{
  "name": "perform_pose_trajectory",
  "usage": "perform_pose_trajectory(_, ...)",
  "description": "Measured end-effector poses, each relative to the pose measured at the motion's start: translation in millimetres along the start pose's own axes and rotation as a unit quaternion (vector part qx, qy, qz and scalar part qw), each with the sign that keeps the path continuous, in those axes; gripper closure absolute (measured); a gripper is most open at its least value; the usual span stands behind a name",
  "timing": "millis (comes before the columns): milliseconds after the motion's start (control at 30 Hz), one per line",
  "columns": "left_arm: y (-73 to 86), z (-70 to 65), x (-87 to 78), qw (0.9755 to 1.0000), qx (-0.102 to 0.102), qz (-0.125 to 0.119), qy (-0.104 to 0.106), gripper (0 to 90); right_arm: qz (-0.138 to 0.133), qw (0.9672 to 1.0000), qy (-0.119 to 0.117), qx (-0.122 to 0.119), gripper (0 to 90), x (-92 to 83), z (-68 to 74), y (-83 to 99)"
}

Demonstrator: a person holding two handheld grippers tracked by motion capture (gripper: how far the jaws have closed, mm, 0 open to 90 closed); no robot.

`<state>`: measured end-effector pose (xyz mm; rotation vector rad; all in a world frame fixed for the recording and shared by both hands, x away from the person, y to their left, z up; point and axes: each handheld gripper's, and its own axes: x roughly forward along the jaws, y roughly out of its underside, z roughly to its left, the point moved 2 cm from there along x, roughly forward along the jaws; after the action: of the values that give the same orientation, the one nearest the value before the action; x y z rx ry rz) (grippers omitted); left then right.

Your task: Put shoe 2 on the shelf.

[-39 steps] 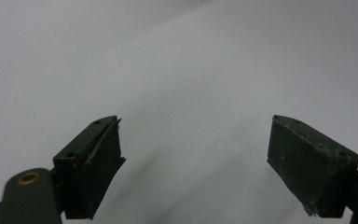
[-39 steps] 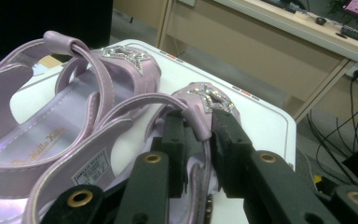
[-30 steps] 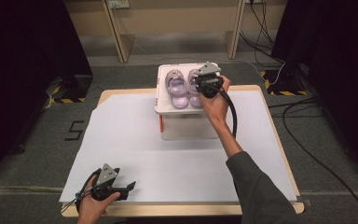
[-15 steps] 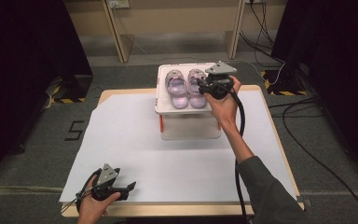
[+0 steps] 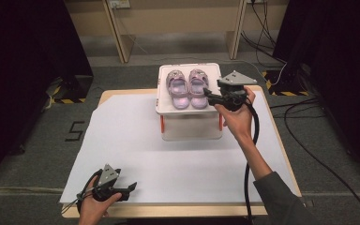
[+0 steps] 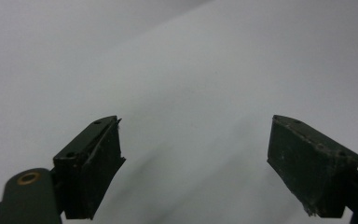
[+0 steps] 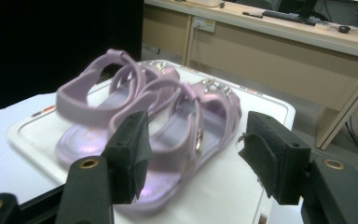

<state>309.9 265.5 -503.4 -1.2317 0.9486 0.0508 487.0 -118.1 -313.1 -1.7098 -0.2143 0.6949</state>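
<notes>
The worktop (image 5: pixel 122 140) is the largest thing here, a pale wooden top almost wholly covered by a white sheet (image 5: pixel 178 164), with the wood showing as a thin border along the edges. Most of the sheet lies bare, so there is wide room to move across the middle and the left. At the far edge stands one white box (image 5: pixel 190 129) with red clips at its sides, capped by a white lid (image 5: pixel 164 105) with a raised rim. On that lid sit two lilac sandals (image 5: pixel 187 86), side by side and touching (the right gripper view shows their straps and small shiny trims on the front, which the high view leaves too small to read).

The right gripper (image 5: pixel 209 95) hovers at the lid's right edge, just beside the nearer sandal. Its fingers (image 7: pixel 130 154) have just been opening and stand released, nothing pressed between them; the nearer sandal lies beyond them.

The left gripper (image 5: pixel 130 189) rests near the worktop's near left corner, well apart from the box. The left gripper view shows its fingers (image 6: pixel 93 168) spread wide over bare white sheet, released and holding nothing.
</notes>
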Motion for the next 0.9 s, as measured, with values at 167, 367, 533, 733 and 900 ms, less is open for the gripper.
perform_pose_trajectory(167,0.8,0.6,-0.8,1.0,-0.001,0.0,-0.001,16.9,0.001,0.9999,-0.012,-0.004,37.9,-12.3,2.7,11.8)
perform_pose_trajectory(367,0.1,-0.5,-0.5,1.0,0.002,0.001,-0.002,16.9,0.002,0.9997,-0.023,-0.005,36.1,-21.7,6.1,26.8)
perform_pose_trajectory(533,0.5,0.0,-0.3,1.0,-0.001,0.0,-0.003,16.9,0.004,0.9994,-0.034,0.002,35.1,-27.5,8.9,39.3)
perform_pose_trajectory(733,0.2,-0.2,0.5,1.0,0.003,0.003,-0.002,16.8,0.004,0.9991,-0.041,0.012,34.7,-35.2,11.1,54.8)
perform_pose_trajectory(900,0.3,-0.2,0.4,1.0,0.0,0.0,-0.003,16.9,0.006,0.999,-0.043,0.015,34.4,-42.6,12.7,69.4)
